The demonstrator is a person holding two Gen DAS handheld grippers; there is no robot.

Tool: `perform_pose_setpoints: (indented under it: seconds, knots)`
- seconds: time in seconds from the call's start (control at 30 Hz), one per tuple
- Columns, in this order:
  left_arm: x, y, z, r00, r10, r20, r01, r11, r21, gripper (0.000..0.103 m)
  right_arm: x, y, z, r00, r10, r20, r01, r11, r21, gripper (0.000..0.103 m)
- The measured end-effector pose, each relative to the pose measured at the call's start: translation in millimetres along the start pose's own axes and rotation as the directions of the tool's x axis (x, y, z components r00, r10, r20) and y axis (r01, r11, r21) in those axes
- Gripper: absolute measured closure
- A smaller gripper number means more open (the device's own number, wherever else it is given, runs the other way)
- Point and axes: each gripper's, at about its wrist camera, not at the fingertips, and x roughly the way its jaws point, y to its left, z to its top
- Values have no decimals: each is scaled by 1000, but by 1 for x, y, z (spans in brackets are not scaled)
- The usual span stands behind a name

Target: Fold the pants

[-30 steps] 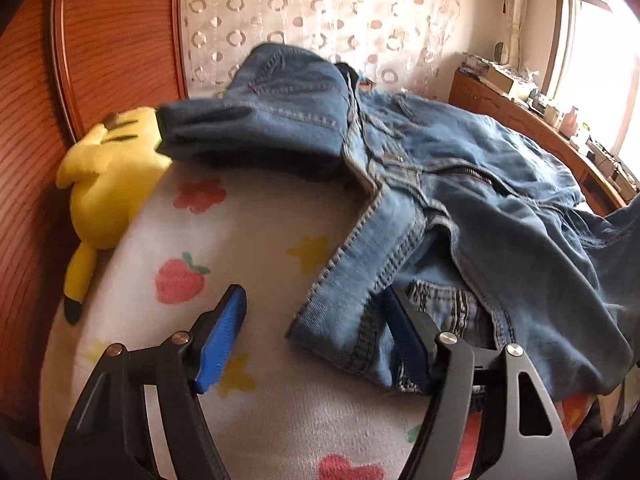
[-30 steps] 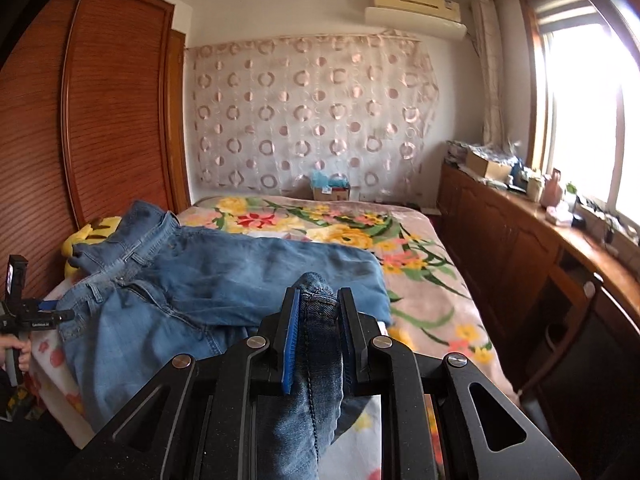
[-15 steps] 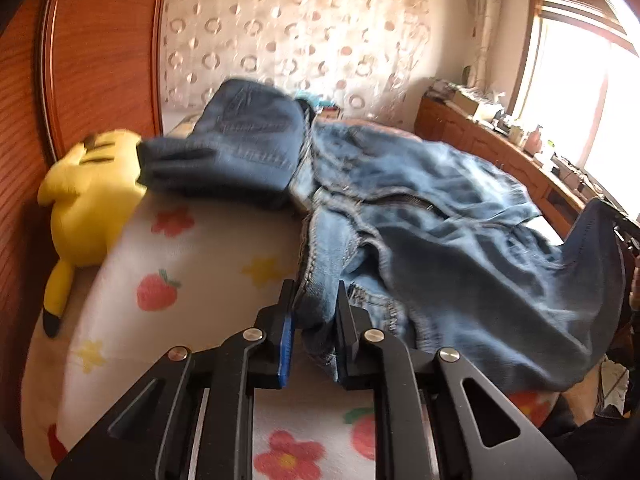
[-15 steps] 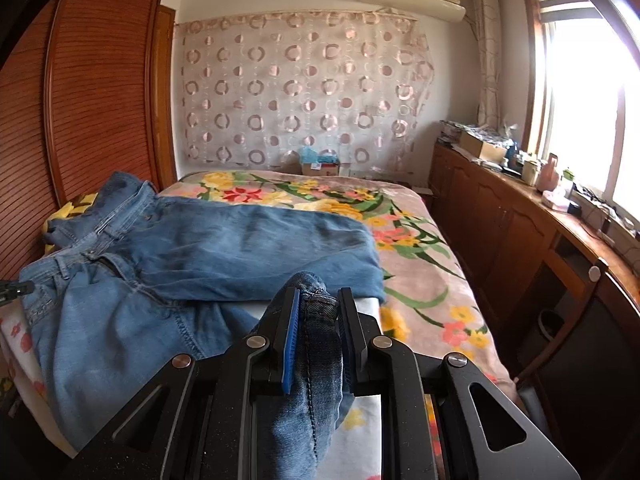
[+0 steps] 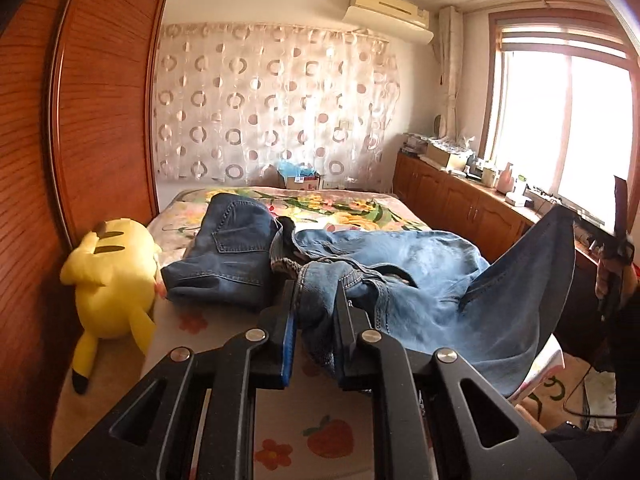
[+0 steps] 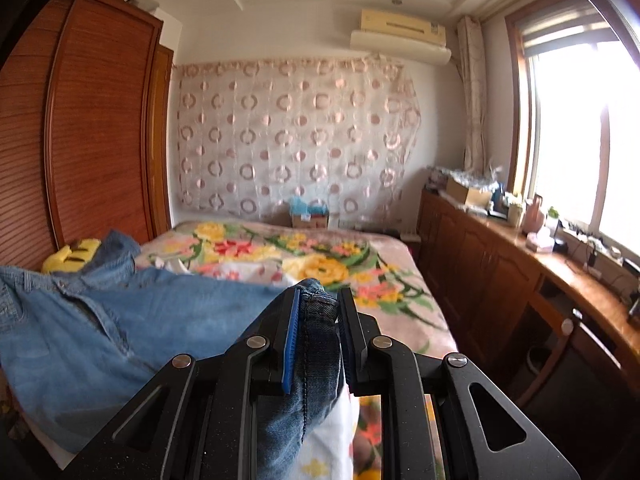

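Both grippers clenched on denim. Left gripper (image 5: pixel 316 300) pinches a bunched waistband edge of the light-blue jeans (image 5: pixel 424 280); right gripper (image 6: pixel 318 304) clamps a hem end of the same jeans (image 6: pixel 132 320), fabric wedged thick between the blue pads.

Jeans lie across the near end of the bed (image 5: pixel 340 208), partly raised: in the left view one leg is drawn up towards the window side, the middle sagging onto the strawberry-print sheet (image 5: pixel 332 436).

A second, darker pair of jeans (image 5: pixel 228 256) sits folded just behind the left grip, touching the light pair. Yellow plush toy (image 5: pixel 112 276) rests against the wardrobe (image 5: pixel 100 120), just beside the dark pair.

Risks, as I judge them:
- Left pinch takes a rumpled wad, not a flat edge; lifting may set a crooked fold line or let a layer slip out.
- The touching dark pair may get dragged along or undone if the light denim is hauled across it.
- Sagging middle could crease under itself when laid down.
- Uneven pull between hands would twist the leg.
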Motion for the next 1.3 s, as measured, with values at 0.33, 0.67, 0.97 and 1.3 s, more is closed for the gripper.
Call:
perform_pose_setpoints:
  seconds: [0.33, 0.67, 0.97, 1.3]
  knots:
    - [48, 10, -39, 990, 25, -138, -28, 999, -21, 87, 57, 43, -48, 980, 100, -170, -110, 993, -50, 84]
    - [50, 9, -50, 988, 42, -152, -45, 999, -17, 87, 81, 34, -62, 931, 218, -293, -205, 976, 74, 62]
    - [54, 7, -52, 987, 50, -156, -52, 999, -13, 87, 38, 2, -68, 948, 169, -269, -143, 983, 111, 47]
    - [60, 7, -57, 983, 56, -174, -59, 998, -15, 87, 38, 2, -96, 927, 146, -344, -94, 982, 163, 47]
